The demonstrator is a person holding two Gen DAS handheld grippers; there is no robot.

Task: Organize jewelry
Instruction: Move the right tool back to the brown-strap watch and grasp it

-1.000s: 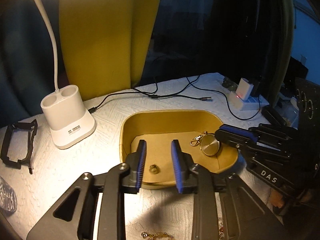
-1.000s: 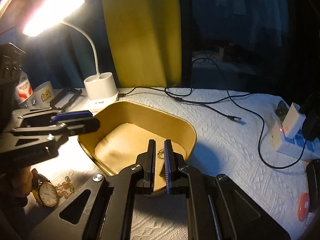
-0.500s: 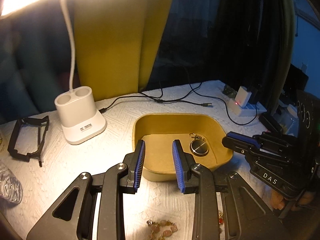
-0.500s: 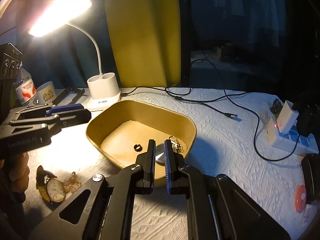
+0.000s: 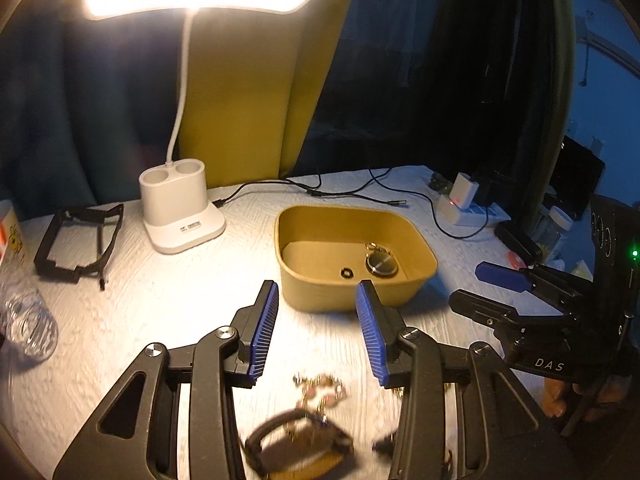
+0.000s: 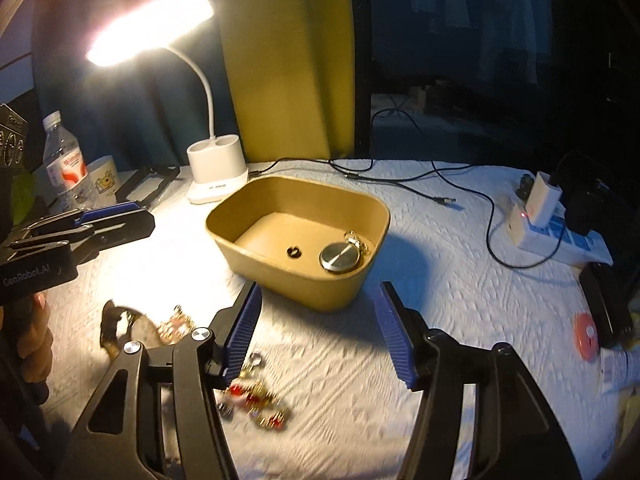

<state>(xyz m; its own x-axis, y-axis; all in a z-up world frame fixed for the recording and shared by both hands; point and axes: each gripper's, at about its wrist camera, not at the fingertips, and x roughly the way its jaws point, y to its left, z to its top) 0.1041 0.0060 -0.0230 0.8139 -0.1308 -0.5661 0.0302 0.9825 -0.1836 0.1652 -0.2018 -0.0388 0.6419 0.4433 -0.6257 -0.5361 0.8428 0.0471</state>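
The white-covered worktop (image 6: 460, 280) fills the lower frame; a lit desk lamp (image 6: 216, 172) stands at upper left, a power strip (image 6: 560, 236) at right. Mid-frame, the tan tray (image 6: 340, 296) holds a pocket watch (image 6: 339, 258) and a small ring (image 6: 294, 252). A wristwatch (image 6: 136, 330) and red-stoned jewelry (image 6: 256, 396) lie blurred at lower left. The left tool (image 5: 318, 320) and right tool (image 6: 320, 324) both gape wide, empty.

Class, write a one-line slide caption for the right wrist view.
Open right gripper hovers before a tan tray holding a pocket watch.
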